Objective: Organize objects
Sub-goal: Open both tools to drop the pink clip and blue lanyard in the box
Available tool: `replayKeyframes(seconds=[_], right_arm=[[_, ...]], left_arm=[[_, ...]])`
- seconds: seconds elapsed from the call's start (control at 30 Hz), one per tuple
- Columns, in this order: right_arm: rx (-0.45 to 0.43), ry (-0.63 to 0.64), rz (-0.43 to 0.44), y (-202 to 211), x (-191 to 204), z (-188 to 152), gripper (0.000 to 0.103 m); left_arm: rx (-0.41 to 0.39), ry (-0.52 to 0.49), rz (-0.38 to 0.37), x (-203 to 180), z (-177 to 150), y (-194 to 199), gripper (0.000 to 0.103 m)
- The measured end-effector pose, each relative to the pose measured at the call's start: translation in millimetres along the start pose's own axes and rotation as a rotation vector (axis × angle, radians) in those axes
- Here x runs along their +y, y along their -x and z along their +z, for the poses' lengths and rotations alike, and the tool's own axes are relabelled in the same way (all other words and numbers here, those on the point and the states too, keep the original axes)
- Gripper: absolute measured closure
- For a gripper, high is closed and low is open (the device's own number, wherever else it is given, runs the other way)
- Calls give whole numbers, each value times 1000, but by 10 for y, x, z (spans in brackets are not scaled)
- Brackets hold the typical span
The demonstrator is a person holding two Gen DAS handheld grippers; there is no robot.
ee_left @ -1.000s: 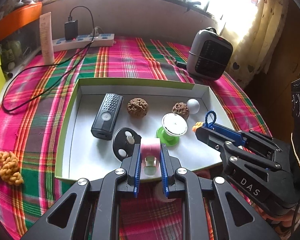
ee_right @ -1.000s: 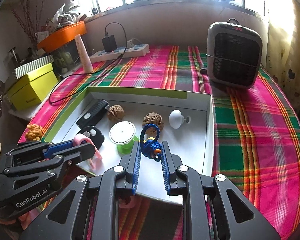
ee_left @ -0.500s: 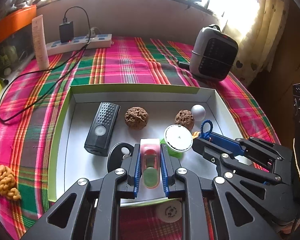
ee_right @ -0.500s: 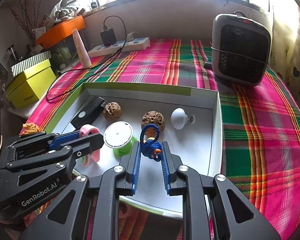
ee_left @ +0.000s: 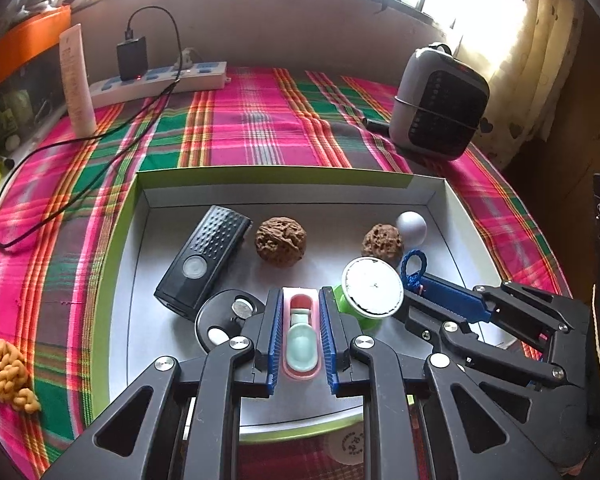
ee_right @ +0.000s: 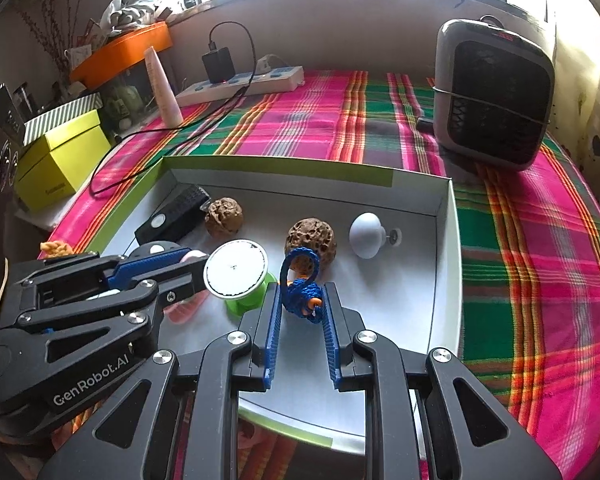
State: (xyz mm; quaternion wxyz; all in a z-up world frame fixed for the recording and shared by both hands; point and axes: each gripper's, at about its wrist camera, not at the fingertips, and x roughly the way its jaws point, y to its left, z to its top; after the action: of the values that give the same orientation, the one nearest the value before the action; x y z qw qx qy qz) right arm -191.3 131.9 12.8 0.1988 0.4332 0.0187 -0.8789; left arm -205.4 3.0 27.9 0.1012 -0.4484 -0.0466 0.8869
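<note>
Both loads hang over the tray (ee_left: 436,196), so the placing step is in hand: the left hand-held gripper (ee_left: 300,322) clasps a pink clip (ee_left: 300,340), the right hand-held gripper (ee_right: 300,312) a blue cord (ee_right: 300,292); next, lower and let go on bare floor, clear of the spool (ee_right: 240,276).

Plaid-clothed table (ee_left: 260,136) carries tray (ee_left: 276,176), heater (ee_left: 440,116), power strip (ee_left: 160,84), tube (ee_left: 78,84).
</note>
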Motion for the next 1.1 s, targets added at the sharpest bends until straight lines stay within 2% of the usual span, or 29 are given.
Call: replayKeyframes(seconds=[0.4, 0.9, 1.1], right_arm=[[5, 4, 16, -60, 64, 32, 82], [7, 23, -1, -50, 81, 4, 81], [4, 17, -7, -19, 53, -7, 72]], left_arm=[[5, 9, 12, 55, 8, 0, 85], [4, 28, 18, 102, 2, 22, 71], [2, 38, 23, 126, -35, 66, 66]])
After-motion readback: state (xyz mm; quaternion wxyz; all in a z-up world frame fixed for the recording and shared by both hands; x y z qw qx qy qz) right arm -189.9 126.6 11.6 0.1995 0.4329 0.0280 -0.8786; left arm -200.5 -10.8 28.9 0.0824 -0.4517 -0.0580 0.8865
